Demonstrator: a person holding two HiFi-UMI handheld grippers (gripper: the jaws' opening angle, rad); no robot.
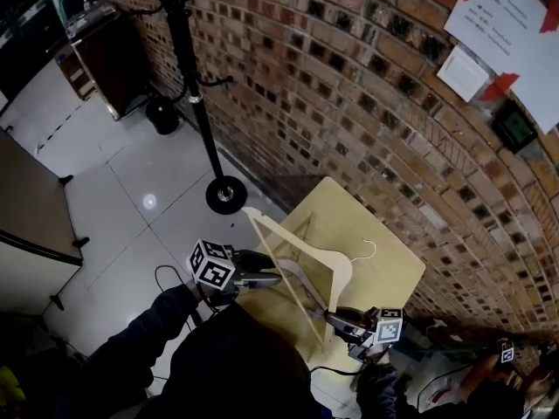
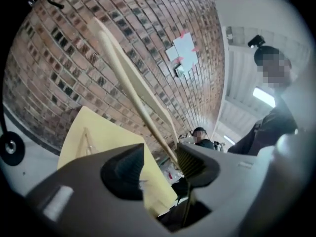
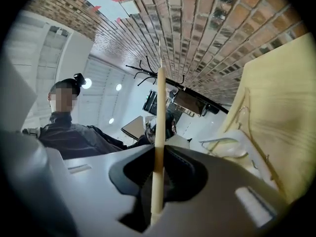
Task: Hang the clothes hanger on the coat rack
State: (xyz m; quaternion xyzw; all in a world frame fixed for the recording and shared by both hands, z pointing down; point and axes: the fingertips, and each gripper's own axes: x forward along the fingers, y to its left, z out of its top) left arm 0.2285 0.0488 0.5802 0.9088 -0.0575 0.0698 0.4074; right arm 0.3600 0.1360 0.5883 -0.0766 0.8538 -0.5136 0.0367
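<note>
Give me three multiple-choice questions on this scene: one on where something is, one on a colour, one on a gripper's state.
1. Where does the coat rack stand? A on a carpet; B on the tiled floor by the brick wall; C on a staircase.
2. What colour is the coat rack? A white; B red; C black.
3. Which gripper clamps the wooden hanger? A right; B left; C neither.
Answers: B, its round base rests on floor tiles; C, pole and hooks are black; A, the right gripper pinches the hanger's bar, while the left gripper has its jaws apart.
</note>
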